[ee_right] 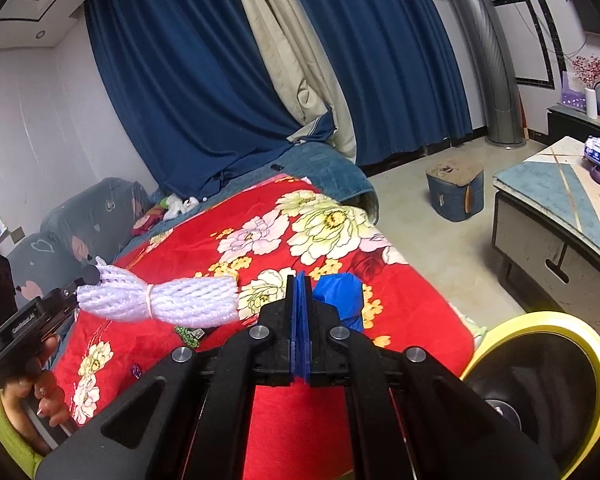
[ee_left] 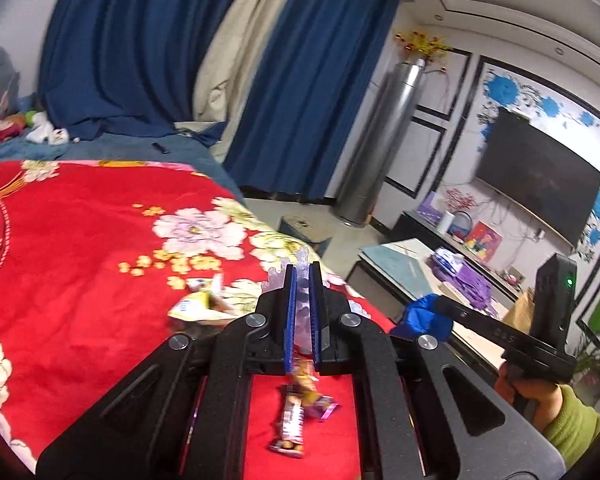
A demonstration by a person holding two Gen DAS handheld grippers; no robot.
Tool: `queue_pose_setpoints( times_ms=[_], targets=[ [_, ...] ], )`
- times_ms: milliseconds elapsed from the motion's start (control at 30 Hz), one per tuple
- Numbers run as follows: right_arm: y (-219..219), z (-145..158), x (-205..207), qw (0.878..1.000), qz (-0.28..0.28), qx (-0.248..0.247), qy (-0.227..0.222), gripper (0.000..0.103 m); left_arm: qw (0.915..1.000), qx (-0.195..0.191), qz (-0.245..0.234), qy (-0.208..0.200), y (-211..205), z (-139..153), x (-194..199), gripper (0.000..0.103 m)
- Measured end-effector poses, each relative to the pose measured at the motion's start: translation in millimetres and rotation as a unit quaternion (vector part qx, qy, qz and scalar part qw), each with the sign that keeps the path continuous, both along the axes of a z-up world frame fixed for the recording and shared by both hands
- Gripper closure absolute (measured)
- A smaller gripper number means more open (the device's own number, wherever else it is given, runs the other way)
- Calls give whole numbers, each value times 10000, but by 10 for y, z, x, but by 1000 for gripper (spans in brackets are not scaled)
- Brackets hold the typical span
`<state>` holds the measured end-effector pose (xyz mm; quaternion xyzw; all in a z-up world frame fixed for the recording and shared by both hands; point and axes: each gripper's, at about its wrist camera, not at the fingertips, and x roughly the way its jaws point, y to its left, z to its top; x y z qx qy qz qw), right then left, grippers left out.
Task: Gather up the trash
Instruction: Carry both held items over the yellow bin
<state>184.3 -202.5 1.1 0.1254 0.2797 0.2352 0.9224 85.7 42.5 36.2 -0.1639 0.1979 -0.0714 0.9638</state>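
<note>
My left gripper [ee_left: 303,280] is shut on a white foam net sleeve [ee_left: 302,304] and holds it above the red floral blanket [ee_left: 80,240]; the sleeve also shows in the right wrist view [ee_right: 160,294]. My right gripper [ee_right: 300,284] is shut on a blue plastic piece [ee_right: 338,296], also seen in the left wrist view [ee_left: 424,318]. Snack wrappers lie on the blanket: a yellow-white one [ee_left: 198,306] and a brown-purple one [ee_left: 300,412].
A yellow-rimmed black bin [ee_right: 540,380] stands at the bed's right edge. A low table [ee_right: 556,208] and a small blue stool [ee_right: 456,192] stand on the floor. Blue curtains [ee_right: 204,80] hang behind. Toys [ee_left: 32,126] lie at the far end.
</note>
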Motion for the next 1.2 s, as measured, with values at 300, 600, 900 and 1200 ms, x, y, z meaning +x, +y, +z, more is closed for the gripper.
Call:
queue_pose_setpoints(
  times_ms=[300,600,900,1200],
  targets=[
    [-333,78,-130,9995,-275,57,-122,101,9984,240,-502,24,-449,40,105,100],
    [-669,35,-173,9983,-548,168,-48,101,9939,457,-994,105,-836,-16,185,100],
    [-1106,-56,-251,9942,-1055,213,51,101,9843,748,-1585,191,-1334,-136,274,100],
    [-1685,-186,-366,9853,-1678,289,134,101,9702,1133,-2104,406,-1893,-329,428,100]
  ],
)
